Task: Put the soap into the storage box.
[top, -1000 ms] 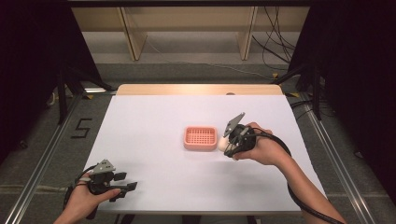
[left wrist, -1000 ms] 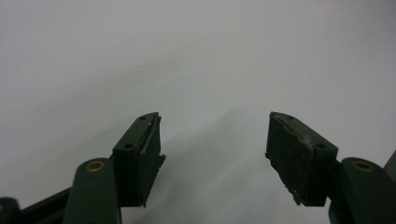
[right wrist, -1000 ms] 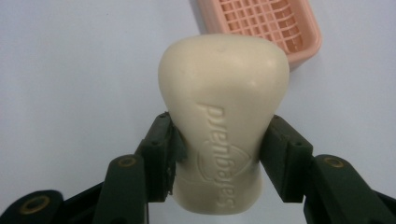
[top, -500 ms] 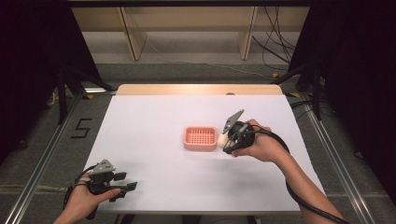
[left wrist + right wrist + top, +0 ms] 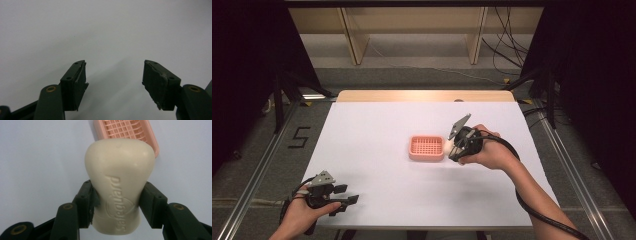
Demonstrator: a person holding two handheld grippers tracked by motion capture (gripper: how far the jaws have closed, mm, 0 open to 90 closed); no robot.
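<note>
A cream bar of soap (image 5: 119, 185) stamped with a brand name is pinched at its narrow waist by my right gripper (image 5: 117, 202), which is shut on it. In the high view the right gripper (image 5: 454, 149) holds the soap (image 5: 448, 147) just off the right end of a pink slatted soap dish (image 5: 427, 148) at the table's middle. The dish (image 5: 125, 132) lies beyond the soap in the right gripper view. My left gripper (image 5: 347, 201) rests near the front left edge, and its jaws (image 5: 115, 82) stand wide apart over bare white table.
The white table top (image 5: 377, 130) has a wooden strip along its far edge. A black cable (image 5: 522, 200) trails from the right gripper along the forearm. Dark frames and shelving stand beyond the table.
The right gripper with the soap has shifted slightly up and toward the dish's right end. The left hand has not moved.
</note>
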